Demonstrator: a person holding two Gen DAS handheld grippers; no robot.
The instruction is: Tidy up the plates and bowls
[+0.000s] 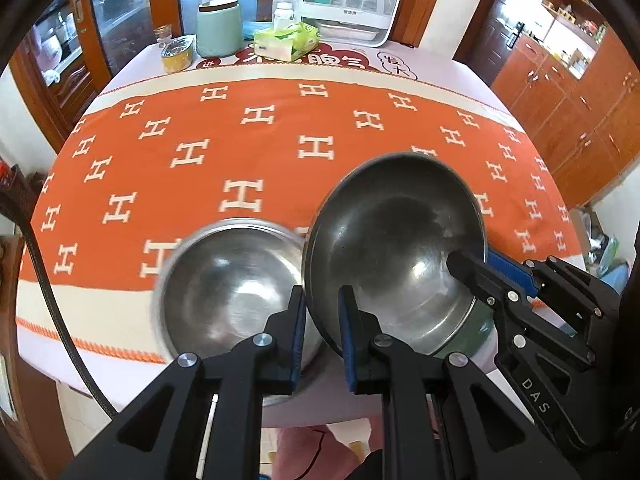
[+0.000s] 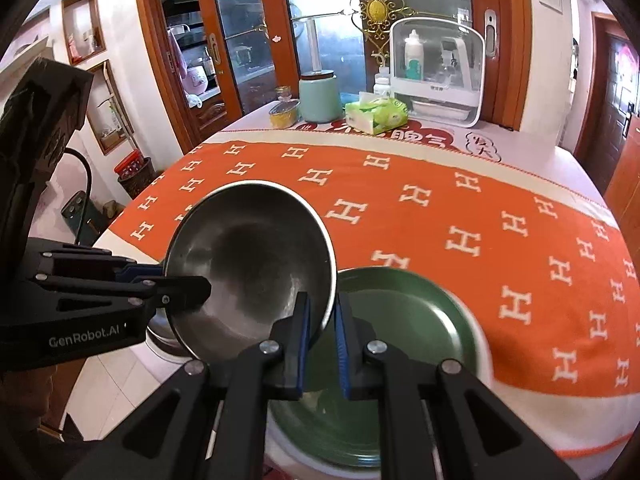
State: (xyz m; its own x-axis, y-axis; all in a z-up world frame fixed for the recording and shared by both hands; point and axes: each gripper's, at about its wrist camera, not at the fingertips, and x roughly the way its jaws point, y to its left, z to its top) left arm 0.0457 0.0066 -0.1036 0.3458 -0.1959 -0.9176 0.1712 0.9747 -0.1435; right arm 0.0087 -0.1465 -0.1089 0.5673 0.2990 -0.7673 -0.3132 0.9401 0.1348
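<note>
Here, the rim of a tilted steel bowl is clamped on opposite sides by the left gripper and the right gripper, fingers closed on it, presumably to steady its carriage. It is held above a second steel bowl and a green plate resting at the desk edge.

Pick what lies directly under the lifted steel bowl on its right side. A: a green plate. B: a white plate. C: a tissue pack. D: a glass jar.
A: in the right wrist view the green plate sits on the table edge just below the steel bowl, which both grippers hold.
</note>
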